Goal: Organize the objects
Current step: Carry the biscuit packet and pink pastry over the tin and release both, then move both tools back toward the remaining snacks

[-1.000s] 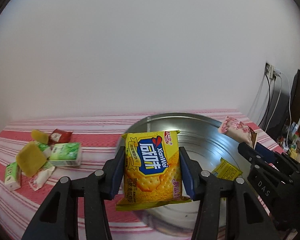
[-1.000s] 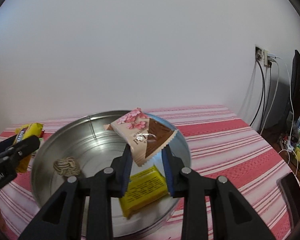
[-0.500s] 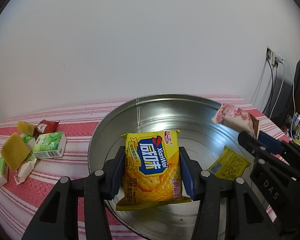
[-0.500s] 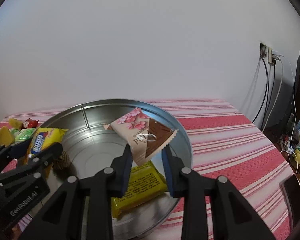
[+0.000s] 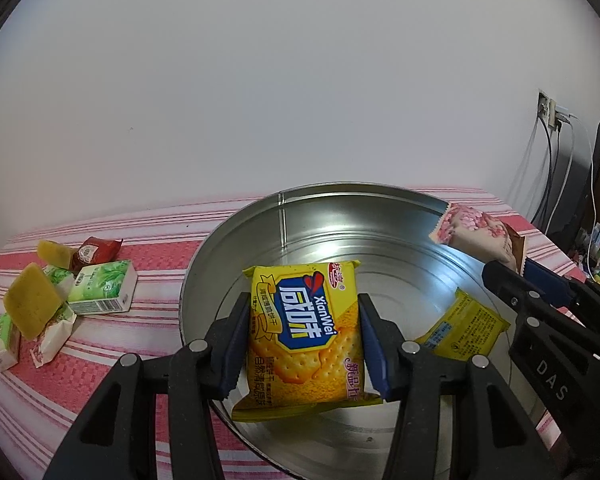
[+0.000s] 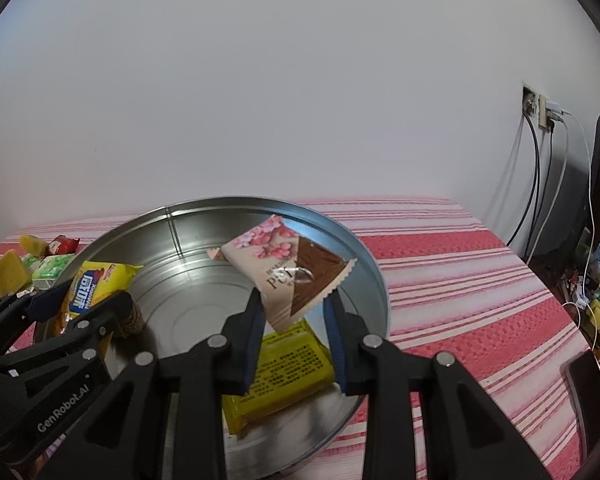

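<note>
We note L gripper [image 5: 302, 344] clamps yellow cracker pack [image 5: 305, 336] over metal pan [image 5: 380, 216]; R gripper [image 6: 294, 336] clamps pink-brown snack packet [image 6: 288, 272] above pan's right rim.

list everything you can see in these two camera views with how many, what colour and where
Round metal tin: one, silver, on the striped cloth.
Yellow cracker packet: one, held over the tin.
Pink-and-brown snack packet: one, held over the tin.
Flat yellow sachet: one, inside the tin.
Striped tablecloth: one, red and white.
Small packets pile: several, green, yellow, red, left of the tin.
Left gripper: black, blue pads.
Right gripper: black, blue pads.
</note>
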The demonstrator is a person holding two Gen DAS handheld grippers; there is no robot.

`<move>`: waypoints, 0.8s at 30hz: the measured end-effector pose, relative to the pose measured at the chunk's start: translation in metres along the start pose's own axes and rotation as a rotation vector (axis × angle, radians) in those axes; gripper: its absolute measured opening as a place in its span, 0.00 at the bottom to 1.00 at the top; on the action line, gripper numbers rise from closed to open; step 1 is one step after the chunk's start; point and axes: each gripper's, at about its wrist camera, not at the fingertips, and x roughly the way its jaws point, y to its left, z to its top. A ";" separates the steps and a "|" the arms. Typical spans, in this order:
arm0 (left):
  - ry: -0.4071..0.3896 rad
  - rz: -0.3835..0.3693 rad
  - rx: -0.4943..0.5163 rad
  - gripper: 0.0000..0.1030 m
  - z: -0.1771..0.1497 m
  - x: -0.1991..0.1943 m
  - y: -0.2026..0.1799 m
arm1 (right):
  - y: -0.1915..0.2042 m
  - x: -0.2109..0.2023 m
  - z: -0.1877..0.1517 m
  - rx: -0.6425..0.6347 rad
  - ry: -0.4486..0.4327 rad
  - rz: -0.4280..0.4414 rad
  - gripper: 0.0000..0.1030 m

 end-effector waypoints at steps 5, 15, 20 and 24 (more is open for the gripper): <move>0.002 0.006 0.002 0.52 0.001 0.001 -0.001 | 0.001 -0.001 0.000 0.002 -0.002 -0.001 0.29; -0.015 0.016 0.002 0.80 -0.003 -0.008 -0.004 | 0.000 -0.011 -0.001 0.029 -0.051 -0.026 0.65; -0.031 0.013 -0.012 0.81 -0.002 -0.010 -0.002 | -0.004 -0.015 0.000 0.065 -0.080 -0.056 0.75; -0.050 0.021 -0.026 0.82 -0.003 -0.014 0.002 | -0.008 -0.019 0.001 0.094 -0.107 -0.061 0.77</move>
